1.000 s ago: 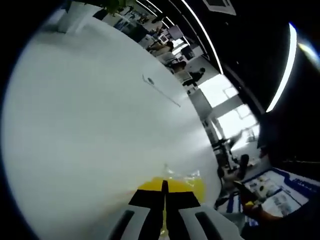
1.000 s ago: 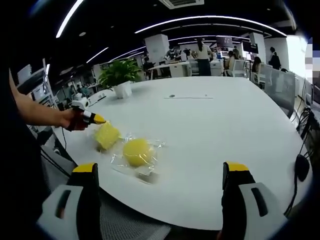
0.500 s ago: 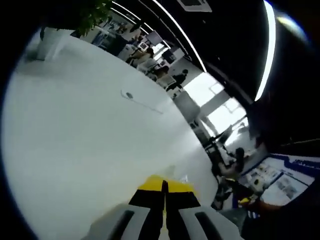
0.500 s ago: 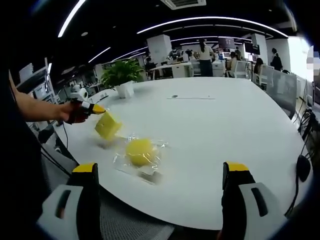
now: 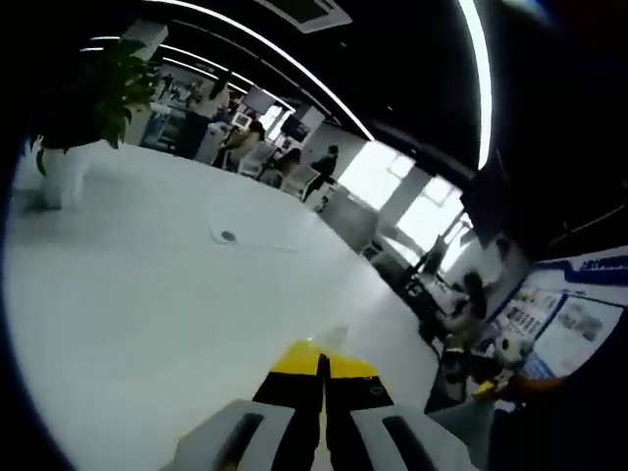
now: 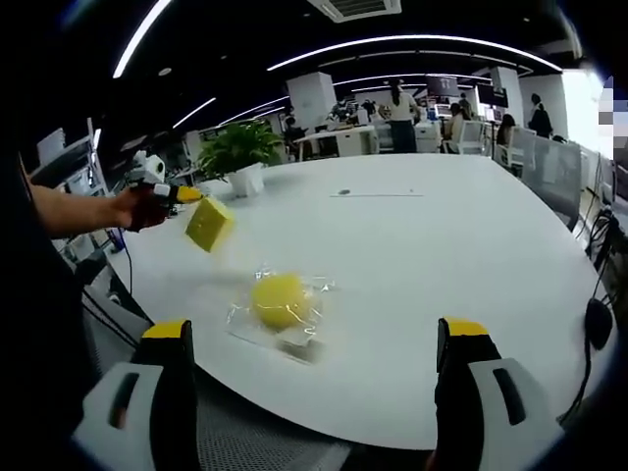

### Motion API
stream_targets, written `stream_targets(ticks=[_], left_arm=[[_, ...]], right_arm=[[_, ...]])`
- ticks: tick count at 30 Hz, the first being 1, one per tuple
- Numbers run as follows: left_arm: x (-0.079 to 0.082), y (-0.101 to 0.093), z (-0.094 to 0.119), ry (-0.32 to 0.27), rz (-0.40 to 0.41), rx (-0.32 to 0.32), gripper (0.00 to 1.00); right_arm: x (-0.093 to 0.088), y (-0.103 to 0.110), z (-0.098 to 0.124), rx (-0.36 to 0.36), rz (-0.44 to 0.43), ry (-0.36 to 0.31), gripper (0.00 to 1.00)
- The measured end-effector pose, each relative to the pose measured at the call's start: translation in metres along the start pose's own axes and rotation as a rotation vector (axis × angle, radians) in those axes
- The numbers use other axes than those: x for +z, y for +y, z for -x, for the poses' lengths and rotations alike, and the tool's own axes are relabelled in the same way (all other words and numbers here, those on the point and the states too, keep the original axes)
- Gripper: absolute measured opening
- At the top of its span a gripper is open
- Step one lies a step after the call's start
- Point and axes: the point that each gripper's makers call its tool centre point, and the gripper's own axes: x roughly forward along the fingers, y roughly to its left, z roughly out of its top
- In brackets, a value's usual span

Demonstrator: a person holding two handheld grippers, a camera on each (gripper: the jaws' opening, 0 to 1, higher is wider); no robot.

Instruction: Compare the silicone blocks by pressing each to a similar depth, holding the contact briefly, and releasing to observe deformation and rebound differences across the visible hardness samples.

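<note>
The left gripper [image 6: 191, 196], at ten o'clock, is pinching a square yellow silicone block [image 6: 209, 224] aloft while the right gripper [image 6: 319, 378], jaws spread, should be squeezing gently.

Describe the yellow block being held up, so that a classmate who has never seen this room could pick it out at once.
Start at the white table and go to its edge nearest the potted plant. There the left gripper holds a square yellow block above the tabletop. Its neighbour, a round yellow block, lies on the table in clear wrapping.
</note>
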Motion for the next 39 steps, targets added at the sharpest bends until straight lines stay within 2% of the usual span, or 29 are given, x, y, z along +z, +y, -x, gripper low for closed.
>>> stream_targets(ticks=[5, 8, 13, 17, 20, 25, 32, 39], left_arm=[[0.022, -0.019, 0.007, -0.061, -0.035, -0.019, 0.00], [0.029, -0.030, 0.012, -0.084, -0.042, -0.037, 0.00], [0.032, -0.037, 0.011, -0.076, -0.064, -0.055, 0.00], [0.037, -0.043, 0.010, -0.061, -0.132, -0.064, 0.00], [0.045, -0.049, 0.010, -0.079, -0.149, -0.077, 0.00], [0.049, -0.054, 0.009, -0.098, -0.150, -0.075, 0.00], [0.048, -0.053, 0.009, -0.093, -0.148, -0.076, 0.00], [0.050, -0.050, 0.010, -0.104, -0.130, -0.068, 0.00]], right_arm=[[-0.003, 0.002, 0.000, 0.014, 0.000, 0.016, 0.96], [-0.002, 0.004, 0.000, 0.023, 0.009, 0.027, 0.96], [0.002, 0.001, -0.001, 0.027, 0.012, 0.032, 0.96], [0.004, 0.001, 0.000, 0.031, 0.022, 0.030, 0.96], [0.007, -0.003, -0.001, 0.035, 0.037, 0.037, 0.96], [0.013, -0.006, -0.005, 0.043, 0.035, 0.032, 0.96], [0.011, 0.002, -0.014, 0.076, 0.049, 0.038, 0.96], [0.013, -0.003, -0.008, 0.072, 0.041, 0.025, 0.96]])
